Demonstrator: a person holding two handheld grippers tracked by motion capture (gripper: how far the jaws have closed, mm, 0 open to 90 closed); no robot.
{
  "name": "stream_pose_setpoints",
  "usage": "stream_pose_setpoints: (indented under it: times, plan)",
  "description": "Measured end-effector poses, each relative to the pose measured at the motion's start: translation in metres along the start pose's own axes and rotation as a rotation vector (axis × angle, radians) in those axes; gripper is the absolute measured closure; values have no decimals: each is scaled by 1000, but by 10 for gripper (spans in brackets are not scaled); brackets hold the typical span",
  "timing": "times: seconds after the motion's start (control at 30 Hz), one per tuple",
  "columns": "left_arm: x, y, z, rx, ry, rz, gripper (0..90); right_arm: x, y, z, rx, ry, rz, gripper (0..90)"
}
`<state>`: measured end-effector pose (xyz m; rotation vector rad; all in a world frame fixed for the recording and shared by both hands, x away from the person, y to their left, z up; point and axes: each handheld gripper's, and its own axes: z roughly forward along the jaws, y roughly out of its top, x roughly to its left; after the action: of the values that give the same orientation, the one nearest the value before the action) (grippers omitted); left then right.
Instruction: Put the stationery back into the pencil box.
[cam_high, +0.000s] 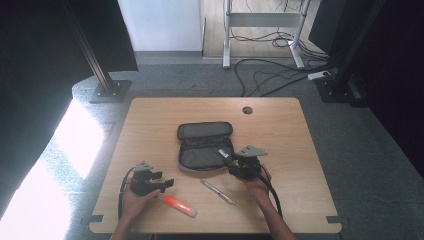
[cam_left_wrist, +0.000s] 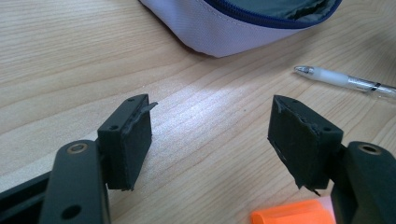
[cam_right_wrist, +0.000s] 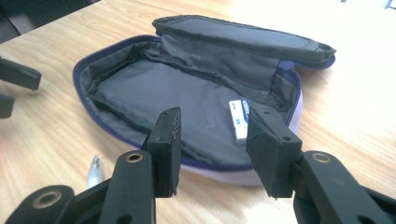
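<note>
Tools (cam_right_wrist: 212, 149) (cam_left_wrist: 210, 140) agape, empty, above pouch (cam_right_wrist: 140, 88)

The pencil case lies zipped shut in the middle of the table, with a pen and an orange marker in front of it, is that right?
Not quite. The pencil case lies unzipped, its lid folded back, as the right gripper view shows. The rest holds: it sits mid-table with the pen and orange marker in front.
</note>
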<state>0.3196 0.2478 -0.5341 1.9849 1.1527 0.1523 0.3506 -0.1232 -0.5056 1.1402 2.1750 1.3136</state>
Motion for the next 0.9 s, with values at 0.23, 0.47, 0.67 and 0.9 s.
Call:
stream_pose_setpoints:
  times: [0.23, 0.47, 0.67, 0.9]
  plan:
    - [0, 0, 0, 3, 0, -1, 307, 4, -11, -10, -2, 22, 23, 545]
    - [0, 0, 0, 4, 0, 2, 307, 11, -19, -17, -3, 40, 20, 544]
    - [0, 0, -1, -2, 6, 4, 307, 17, -25, -25, -8, 55, 7, 539]
    - [-2, 1, -2, -2, 7, 14, 307, 21, -30, -32, -18, 53, 17, 544]
